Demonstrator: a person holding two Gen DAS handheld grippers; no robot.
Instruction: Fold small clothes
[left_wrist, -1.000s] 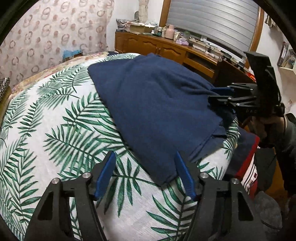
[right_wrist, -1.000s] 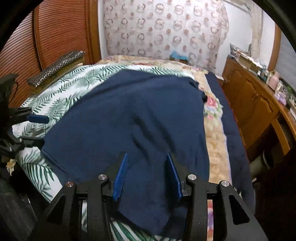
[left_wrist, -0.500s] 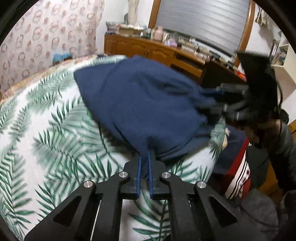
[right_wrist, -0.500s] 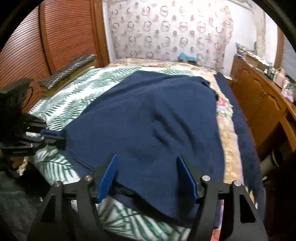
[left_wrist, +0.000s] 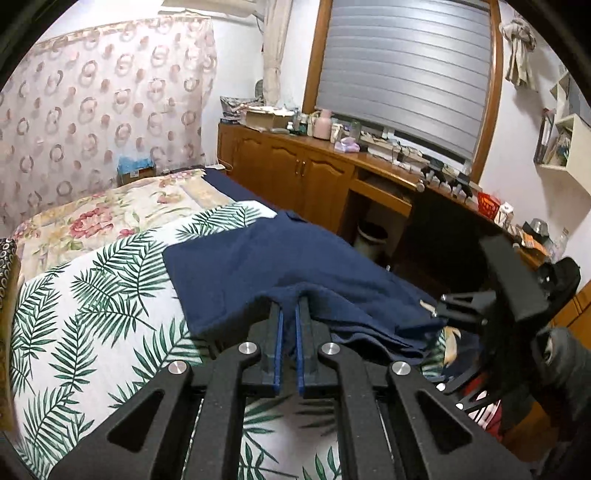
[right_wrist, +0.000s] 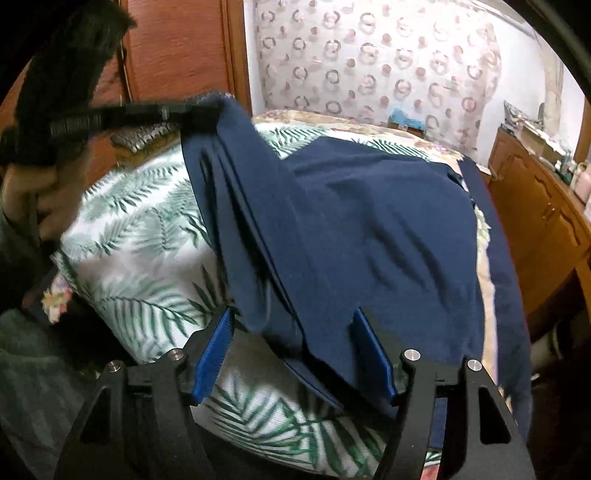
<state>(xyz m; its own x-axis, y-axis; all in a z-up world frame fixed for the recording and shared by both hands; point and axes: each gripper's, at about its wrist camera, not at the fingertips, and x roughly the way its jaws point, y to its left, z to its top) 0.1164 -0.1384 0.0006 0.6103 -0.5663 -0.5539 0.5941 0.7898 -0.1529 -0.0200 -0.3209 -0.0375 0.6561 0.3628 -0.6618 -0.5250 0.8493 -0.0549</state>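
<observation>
A navy blue garment (left_wrist: 295, 258) lies spread on a bed with a palm-leaf cover (left_wrist: 92, 295). My left gripper (left_wrist: 288, 301) is shut on one near corner of it and holds that corner up off the bed. In the right wrist view the left gripper (right_wrist: 216, 110) shows at the upper left, and the garment (right_wrist: 369, 221) hangs from it in a raised fold. My right gripper (right_wrist: 291, 317) stands open at the near hem. Cloth lies between its blue pads (right_wrist: 369, 347), which do not press on it.
A wooden cabinet (left_wrist: 314, 177) with a cluttered top runs along the right of the bed, with a bin (left_wrist: 371, 236) under it. A floral blanket (left_wrist: 110, 214) covers the bed's far end. A wooden wardrobe (right_wrist: 177, 55) stands to the left. A person's hand (right_wrist: 33, 192) holds the left gripper.
The left gripper shut on the garment's near corner and rose, pulling the cloth up into a fold. The right gripper's jaws widened over the near hem.
</observation>
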